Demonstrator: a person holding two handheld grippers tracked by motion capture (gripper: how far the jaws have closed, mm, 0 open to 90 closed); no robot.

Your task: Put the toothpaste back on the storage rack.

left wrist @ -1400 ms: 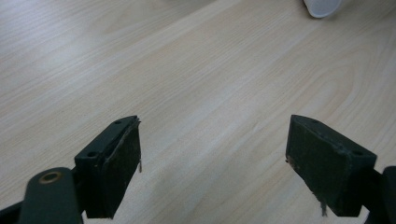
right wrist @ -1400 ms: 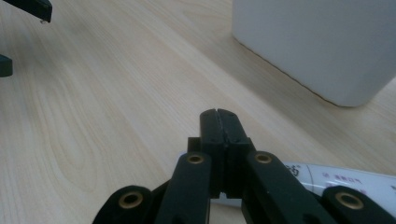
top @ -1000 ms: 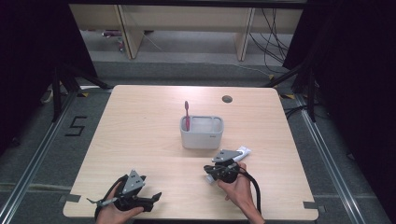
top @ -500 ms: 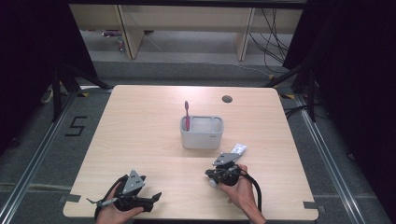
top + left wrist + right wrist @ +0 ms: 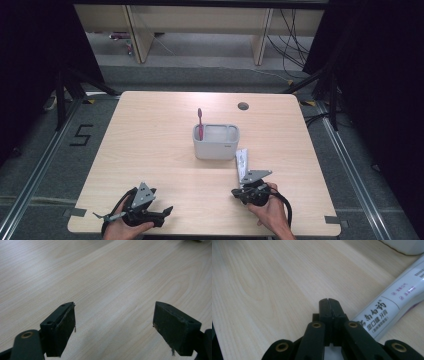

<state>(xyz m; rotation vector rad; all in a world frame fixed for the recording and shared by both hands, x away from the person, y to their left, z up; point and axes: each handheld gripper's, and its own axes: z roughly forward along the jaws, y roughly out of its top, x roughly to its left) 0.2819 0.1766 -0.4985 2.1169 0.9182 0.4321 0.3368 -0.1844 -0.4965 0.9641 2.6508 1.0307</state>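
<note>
Right now the right gripper (image 5: pixel 248 190) is resting near the front edge of the tabletop (image 5: pixel 150 140), its jaws pressed together on nothing, as the right gripper view is showing. The toothpaste tube (image 5: pixel 242 162) is lying flat just beside those jaws, running back toward the grey holder (image 5: pixel 216 142) at the middle of the tabletop, where a red toothbrush (image 5: pixel 199 122) is standing upright in the left compartment. The left gripper (image 5: pixel 145 212) is sitting spread wide over bare wood near the front left corner. Picking up the tube looks like the step in hand. To do it well, the right jaws should be spreading first, then closing across the tube's width, away from the holder's wall, before lifting.
</note>
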